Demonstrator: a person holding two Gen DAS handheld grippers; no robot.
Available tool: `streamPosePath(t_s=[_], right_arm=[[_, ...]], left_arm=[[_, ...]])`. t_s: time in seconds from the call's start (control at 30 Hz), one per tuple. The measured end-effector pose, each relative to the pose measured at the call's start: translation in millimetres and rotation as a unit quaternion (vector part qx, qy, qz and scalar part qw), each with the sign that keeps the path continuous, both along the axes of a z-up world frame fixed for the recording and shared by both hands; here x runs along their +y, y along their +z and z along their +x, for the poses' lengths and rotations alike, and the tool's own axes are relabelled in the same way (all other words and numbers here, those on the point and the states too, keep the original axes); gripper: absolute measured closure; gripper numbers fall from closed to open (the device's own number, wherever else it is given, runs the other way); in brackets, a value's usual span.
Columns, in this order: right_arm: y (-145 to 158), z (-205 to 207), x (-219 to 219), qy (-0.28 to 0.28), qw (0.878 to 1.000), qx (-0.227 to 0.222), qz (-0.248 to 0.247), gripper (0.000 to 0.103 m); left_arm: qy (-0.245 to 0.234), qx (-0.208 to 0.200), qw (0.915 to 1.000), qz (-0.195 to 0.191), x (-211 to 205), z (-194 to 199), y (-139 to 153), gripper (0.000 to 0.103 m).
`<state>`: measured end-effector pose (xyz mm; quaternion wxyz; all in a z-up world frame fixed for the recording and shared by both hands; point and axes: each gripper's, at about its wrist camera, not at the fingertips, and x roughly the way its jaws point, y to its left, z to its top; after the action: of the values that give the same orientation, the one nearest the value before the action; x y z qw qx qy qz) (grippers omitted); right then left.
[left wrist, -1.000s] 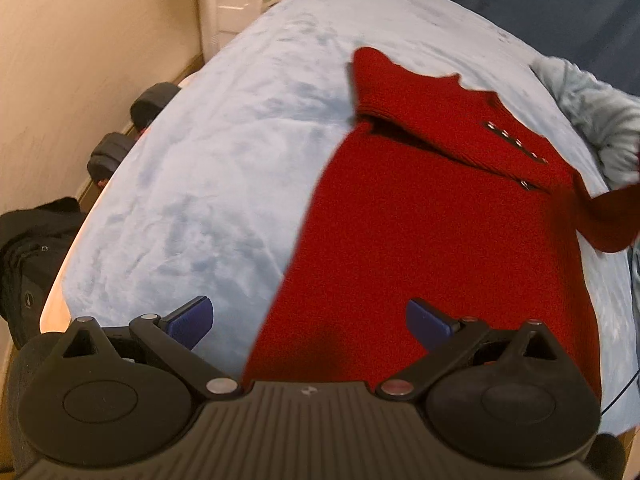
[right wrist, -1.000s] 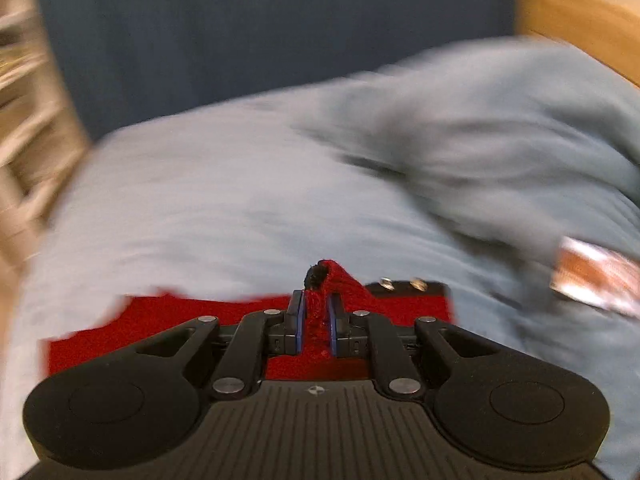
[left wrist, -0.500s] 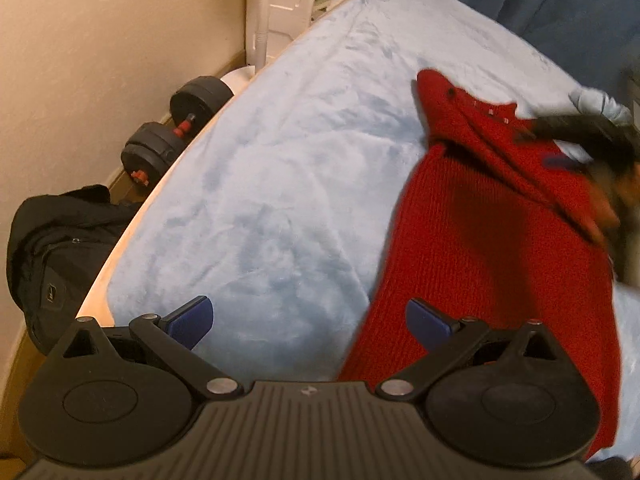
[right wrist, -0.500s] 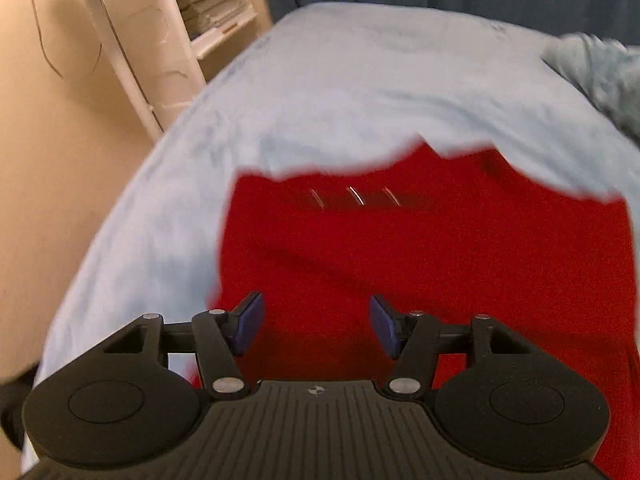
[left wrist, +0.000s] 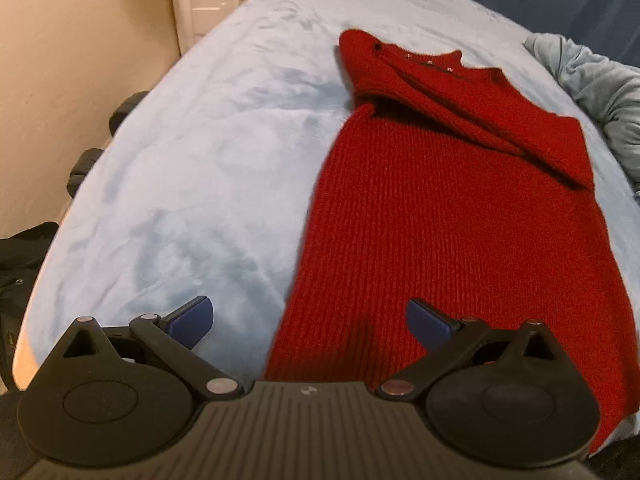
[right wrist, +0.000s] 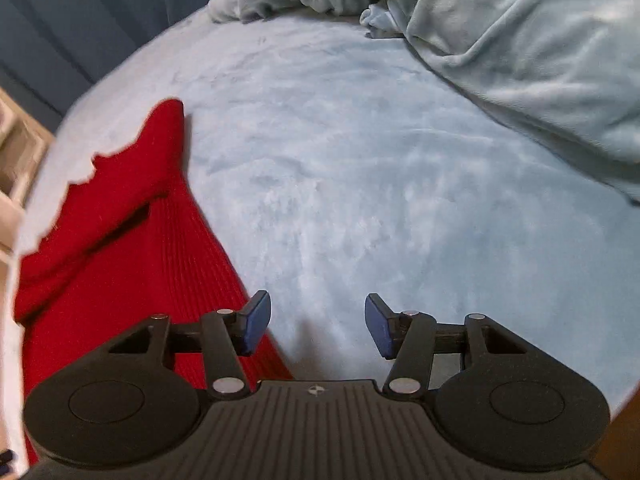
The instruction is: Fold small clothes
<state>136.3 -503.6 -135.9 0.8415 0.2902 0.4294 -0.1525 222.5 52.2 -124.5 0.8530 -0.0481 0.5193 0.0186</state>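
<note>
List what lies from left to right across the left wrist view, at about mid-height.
Beige wall → dumbbells on the floor → bare light blue bed cover → red knit sweater → crumpled grey-blue blanket at the right edge.

I see a bed (left wrist: 192,168) in pale blue fleece; a red knit sweater (left wrist: 448,216) lies flat on it, a bunched blue-grey blanket (right wrist: 520,48) far right.

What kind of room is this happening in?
Most likely a bedroom at home. A red sweater lies flat on a bed with a plush light-blue cover, a rumpled blanket is bunched at one side, and dumbbells sit on the floor by the wall.
</note>
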Motion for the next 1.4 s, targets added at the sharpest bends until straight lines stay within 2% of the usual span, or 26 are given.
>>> streamPosePath(t_s=[0.1, 0.17, 0.27, 0.37, 0.4, 0.43, 0.5, 0.53, 0.57, 0.6, 0.63, 0.67, 0.7, 0.77, 0.8, 0.83, 0.87, 0.93, 0.97, 1.03, 1.1, 1.13, 1.23, 1.3, 1.33, 1.4], right_arm=[[-1, 29, 10, 0.039, 0.999, -0.03, -0.007, 0.046], [-4, 65, 23, 0.066, 0.997, -0.035, -0.022, 0.046], [-11, 117, 37, 0.092, 0.994, -0.033, -0.051, 0.046], [-28, 156, 44, 0.104, 0.993, -0.022, -0.055, 0.048], [-35, 166, 45, 0.11, 0.992, -0.018, -0.053, 0.064], [-41, 176, 46, 0.121, 0.991, -0.011, -0.054, 0.092], [-42, 189, 53, 0.174, 0.982, 0.002, -0.076, 0.094], [-37, 190, 51, 0.184, 0.979, 0.005, -0.09, 0.094], [-31, 189, 39, 0.164, 0.981, 0.008, -0.105, 0.094], [-28, 188, 24, 0.15, 0.985, 0.002, -0.091, 0.095], [-31, 188, 9, 0.14, 0.989, -0.004, -0.056, 0.094], [-36, 188, 6, 0.146, 0.988, -0.002, -0.047, 0.094], [-41, 187, 14, 0.171, 0.983, -0.003, -0.069, 0.092], [-43, 177, 31, 0.196, 0.972, -0.021, -0.126, 0.082], [-40, 172, 34, 0.189, 0.973, -0.023, -0.132, 0.069], [-37, 166, 33, 0.171, 0.978, -0.017, -0.118, 0.059], [-33, 155, 28, 0.145, 0.986, -0.009, -0.077, 0.057], [-28, 121, 19, 0.121, 0.993, -0.008, -0.002, 0.052], [-28, 102, 20, 0.118, 0.993, -0.009, 0.006, 0.051], [-35, 69, 32, 0.124, 0.99, 0.039, -0.045, 0.052], [-35, 35, 48, 0.147, 0.983, 0.04, -0.106, 0.052], [-32, 21, 52, 0.145, 0.981, 0.064, -0.116, 0.05], [-25, -15, 47, 0.081, 0.986, 0.128, -0.068, 0.044], [-19, -40, 46, 0.05, 0.985, 0.159, -0.037, 0.042], [-14, -52, 49, 0.045, 0.985, 0.164, -0.033, 0.042], [9, -81, 61, 0.042, 0.991, 0.127, -0.031, 0.042]], left_arm=[[0.011, 0.005, 0.9999, 0.007, -6, 15, -6, 0.0], [0.016, 0.009, 0.9995, 0.025, -10, 23, -9, 0.0], [0.022, 0.021, 0.9988, 0.04, -14, 34, -14, 0.0], [0.017, 0.029, 0.9984, 0.045, -18, 42, -17, 0.0], [0.014, 0.03, 0.9982, 0.05, -19, 45, -19, 0.0], [0.013, 0.032, 0.9979, 0.054, -20, 48, -21, 0.0], [0.011, 0.038, 0.997, 0.067, -21, 55, -27, 0.0], [0.009, 0.041, 0.9967, 0.069, -20, 57, -31, 0.0], [0.007, 0.043, 0.9965, 0.071, -20, 60, -34, 0.0], [0.007, 0.045, 0.9963, 0.072, -19, 62, -38, 0.0], [0.009, 0.049, 0.9961, 0.072, -18, 64, -41, 0.0], [0.011, 0.052, 0.9961, 0.071, -17, 65, -45, 0.0], [0.014, 0.053, 0.9962, 0.068, -15, 65, -47, 0.0], [0.02, 0.05, 0.9966, 0.063, -14, 64, -49, 0.0], [0.022, 0.049, 0.9968, 0.06, -13, 64, -48, 0.0], [0.022, 0.047, 0.997, 0.058, -13, 63, -48, 0.0], [0.02, 0.046, 0.9972, 0.055, -12, 61, -48, 0.0], [0.012, 0.044, 0.9977, 0.05, -12, 56, -47, 0.0], [0.005, 0.045, 0.9978, 0.048, -12, 52, -47, 0.0], [-0.012, 0.047, 0.9974, 0.053, -13, 45, -49, 0.0], [-0.025, 0.044, 0.9967, 0.063, -14, 35, -47, 0.0], [-0.032, 0.045, 0.9963, 0.067, -13, 29, -45, 0.0], [-0.055, 0.05, 0.9944, 0.076, -10, 8, -42, 0.0], [-0.065, 0.05, 0.9935, 0.079, -8, -11, -40, 0.0], [-0.07, 0.051, 0.9929, 0.081, -8, -20, -37, 0.0], [-0.084, 0.048, 0.9916, 0.085, -9, -43, -29, 0.0]])
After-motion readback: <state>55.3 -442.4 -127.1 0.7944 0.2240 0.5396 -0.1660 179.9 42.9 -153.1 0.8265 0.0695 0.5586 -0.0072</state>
